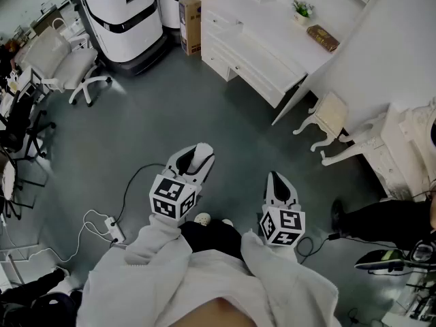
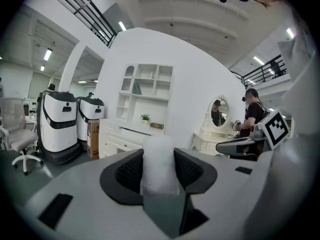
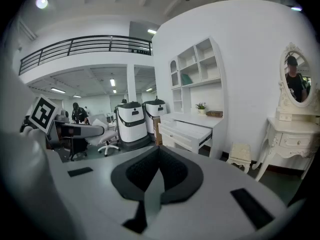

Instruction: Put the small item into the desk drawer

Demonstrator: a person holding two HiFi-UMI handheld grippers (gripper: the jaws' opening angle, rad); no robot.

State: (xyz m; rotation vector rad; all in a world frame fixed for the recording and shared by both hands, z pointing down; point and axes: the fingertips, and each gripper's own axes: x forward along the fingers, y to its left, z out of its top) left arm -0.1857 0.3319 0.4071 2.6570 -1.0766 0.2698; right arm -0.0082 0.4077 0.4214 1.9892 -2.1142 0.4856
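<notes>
My left gripper point(image 1: 197, 159) is shut on a small white foam-like item point(image 1: 203, 152), held upright between the dark pads; the left gripper view shows the same item point(image 2: 159, 161) filling the gap. The right gripper point(image 1: 275, 178) is shut with nothing in it, its jaws meeting at the tip point(image 3: 159, 156). Both hang above the grey floor, well short of the white desk point(image 1: 272, 19). The desk drawer point(image 1: 253, 65) stands pulled out; in the right gripper view the drawer point(image 3: 192, 130) is ahead, slightly right.
On the desk are a small potted plant point(image 1: 302, 9) and a brown box point(image 1: 322, 37). A white stool point(image 1: 332, 114) and a vanity point(image 1: 402, 148) stand at the right. Two white machines point(image 1: 129, 16), a cardboard box point(image 1: 191, 22), an office chair point(image 1: 68, 67) and a power strip point(image 1: 113, 231) lie left.
</notes>
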